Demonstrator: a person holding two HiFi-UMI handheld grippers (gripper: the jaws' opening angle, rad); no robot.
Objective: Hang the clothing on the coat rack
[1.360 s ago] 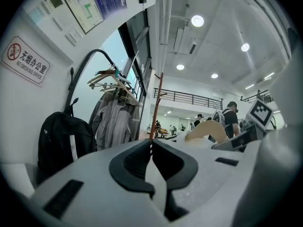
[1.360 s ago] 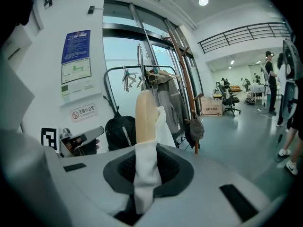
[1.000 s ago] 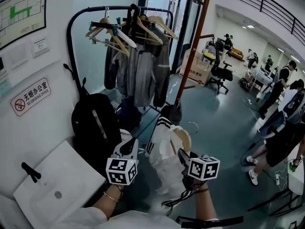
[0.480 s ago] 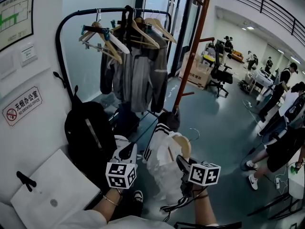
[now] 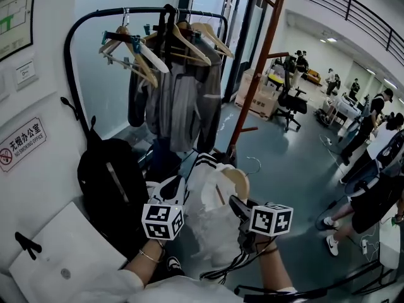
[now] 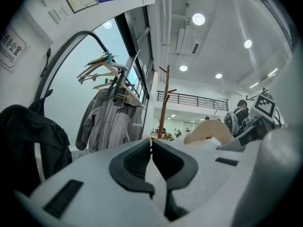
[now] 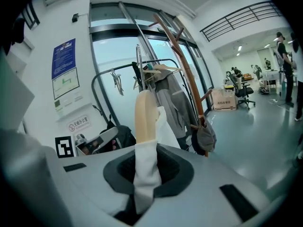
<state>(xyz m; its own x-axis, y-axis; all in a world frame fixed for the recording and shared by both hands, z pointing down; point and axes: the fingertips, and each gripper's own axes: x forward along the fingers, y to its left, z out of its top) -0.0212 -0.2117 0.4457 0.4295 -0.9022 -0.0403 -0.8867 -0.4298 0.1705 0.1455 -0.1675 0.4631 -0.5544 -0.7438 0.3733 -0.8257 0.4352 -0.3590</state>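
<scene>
The left tongs (image 5: 175,188) are pressed together on a thin striped edge of the white garment (image 5: 211,213). The right tongs (image 5: 237,204) are clamped on one arm of the wooden hanger (image 5: 238,180), with the garment's white cloth pinched around it. Both are held out side by side, with the wrists coming up from the lower edge of the head view. The garment hangs between them, draped over the hanger above the floor (image 5: 284,163).

Just to the left a black backpack (image 5: 113,182) leans by the white wall. Beyond it stands a black clothes rail (image 5: 76,36) bearing grey jackets (image 5: 183,100) and several bare hangers (image 5: 136,49). A brown wooden coat stand (image 5: 255,74) rises just to the rail's right. Farther off are cardboard boxes (image 5: 259,100), an office chair (image 5: 291,103) and people standing at the right.
</scene>
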